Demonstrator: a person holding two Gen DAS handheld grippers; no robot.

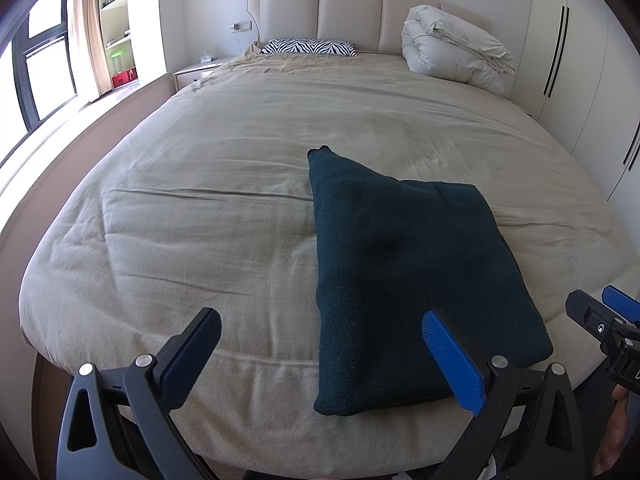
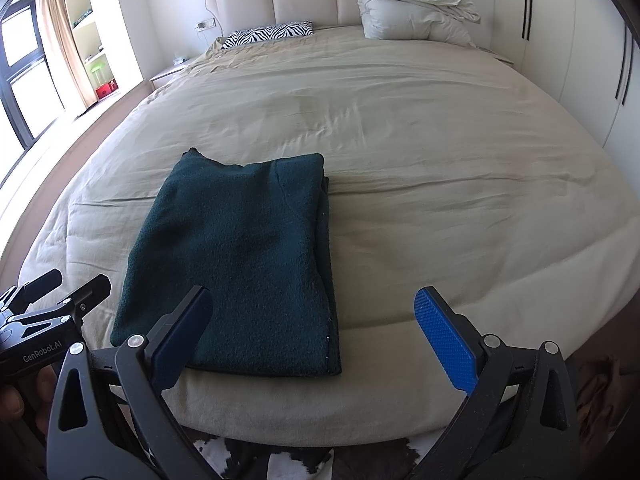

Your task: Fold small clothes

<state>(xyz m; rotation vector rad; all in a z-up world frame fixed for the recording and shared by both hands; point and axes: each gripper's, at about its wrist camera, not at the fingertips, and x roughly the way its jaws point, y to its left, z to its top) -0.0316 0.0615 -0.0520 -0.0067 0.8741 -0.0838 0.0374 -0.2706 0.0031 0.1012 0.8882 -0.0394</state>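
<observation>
A dark green knit garment (image 1: 404,276) lies folded into a long rectangle near the foot of the beige bed (image 1: 224,184); one narrow end pokes out at its far left corner. In the right wrist view the same garment (image 2: 244,268) sits left of centre. My left gripper (image 1: 324,360) hovers open over the bed's near edge, its right finger above the garment's near corner, holding nothing. My right gripper (image 2: 316,340) is open too, near the garment's front edge, and it shows at the right edge of the left wrist view (image 1: 600,316).
A zebra-print pillow (image 1: 308,47) and a bundled white duvet (image 1: 452,46) lie by the headboard. White wardrobe doors (image 1: 576,64) stand on the right, a window and shelves on the left. A cowhide rug (image 2: 296,460) lies at the bed's foot.
</observation>
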